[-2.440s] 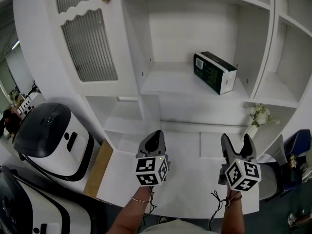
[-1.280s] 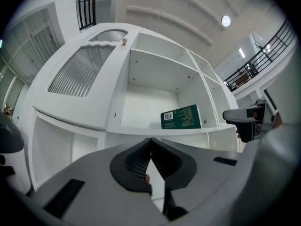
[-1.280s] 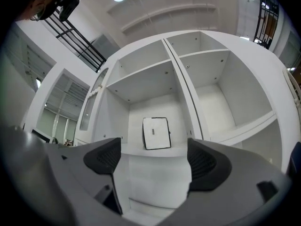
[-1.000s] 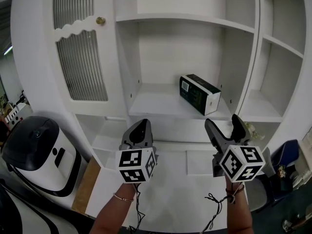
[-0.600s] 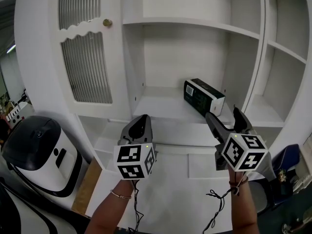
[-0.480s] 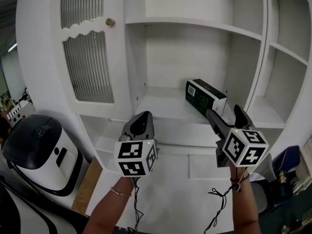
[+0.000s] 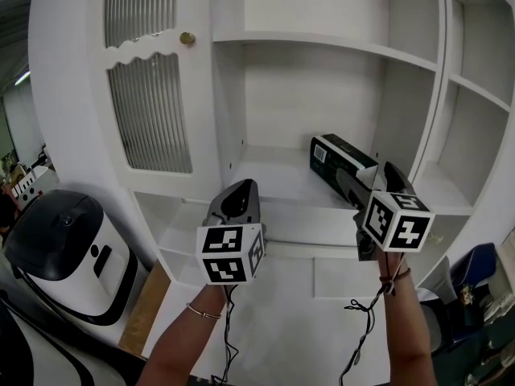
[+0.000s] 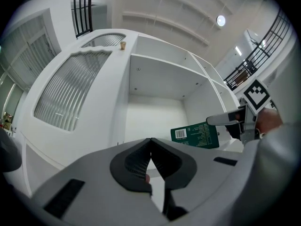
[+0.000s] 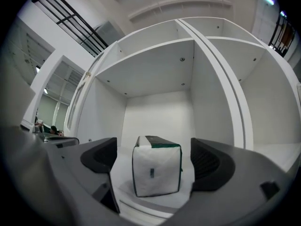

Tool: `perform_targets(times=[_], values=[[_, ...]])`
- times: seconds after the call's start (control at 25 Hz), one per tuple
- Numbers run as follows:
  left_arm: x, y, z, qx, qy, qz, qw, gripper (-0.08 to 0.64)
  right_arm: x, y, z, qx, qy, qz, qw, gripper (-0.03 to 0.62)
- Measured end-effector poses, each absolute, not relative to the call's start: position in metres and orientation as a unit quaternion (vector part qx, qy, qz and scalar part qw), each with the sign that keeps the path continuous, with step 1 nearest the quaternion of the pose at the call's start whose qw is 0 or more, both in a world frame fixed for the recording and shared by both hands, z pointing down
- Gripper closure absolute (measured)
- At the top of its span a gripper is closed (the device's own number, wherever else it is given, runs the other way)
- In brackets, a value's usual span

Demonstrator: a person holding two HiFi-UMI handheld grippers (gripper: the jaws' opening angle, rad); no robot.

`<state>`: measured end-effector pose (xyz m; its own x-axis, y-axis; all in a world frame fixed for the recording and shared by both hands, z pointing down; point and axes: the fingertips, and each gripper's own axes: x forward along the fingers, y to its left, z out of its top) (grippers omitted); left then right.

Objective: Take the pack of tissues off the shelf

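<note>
- Right gripper (image 7: 368,180), a grey two-jaw tool bearing a cube of square black-and-white markers, had just been opening its jaws, and they stood wide apart.
- In the right gripper view, right gripper (image 9: 155,166) framed the pack between its two dark ribbed pads. A gap of white shelf showed on either side, so neither pad pressed on it.
- The task's thing was a long dark green box-shaped pack of tissues with white ends (image 7: 338,156). It lay flat on the white shelf board (image 7: 273,175) of the open middle compartment, toward the board's right side.
- The pack sat at a slant: its near white end (image 9: 157,171) faced the board's front edge and the right gripper. Its far end pointed toward the back wall.
- From the head view, the right jaw tips reached the board's front edge at the pack's near end. Whether they had passed that end I could not tell.
- The left gripper (image 7: 237,198), of the same make, had its jaws closed together with nothing between them (image 8: 150,152).
- It was held up before the left part of the board's front edge, well apart from the pack.
- Its own view showed the pack's green long side with a barcode (image 8: 195,135), and the right gripper at that pack's right end.
- Left of the compartment stood a white cabinet door with ribbed glass (image 7: 149,95) and a small brass knob (image 7: 187,38).
</note>
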<state>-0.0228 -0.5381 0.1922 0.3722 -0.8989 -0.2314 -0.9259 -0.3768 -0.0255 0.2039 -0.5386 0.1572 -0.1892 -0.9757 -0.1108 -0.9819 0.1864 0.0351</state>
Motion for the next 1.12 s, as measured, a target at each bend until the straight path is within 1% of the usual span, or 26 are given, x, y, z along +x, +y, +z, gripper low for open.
perform_targets(times=[0.48,0.8,0.92,1.12], values=[[-0.019,-0.539,0.189,-0.827,0.548,0.097,0.077,0.543,0.205,-0.564,0.174,-0.631,0.776,0.009,-0.004,0.104],[-0.018,-0.54,0.197,-0.828,0.547,0.098,0.067,0.543,0.203,-0.573,0.182,-0.63,0.775,-0.013,-0.055,0.103],[-0.017,-0.539,0.199,-0.829,0.546,0.101,0.063,0.543,0.205,-0.575,0.184,-0.635,0.769,-0.018,-0.068,0.11],[-0.018,-0.536,0.202,-0.829,0.546,0.105,0.058,0.543,0.205,-0.577,0.188,-0.644,0.759,-0.012,-0.096,0.141]])
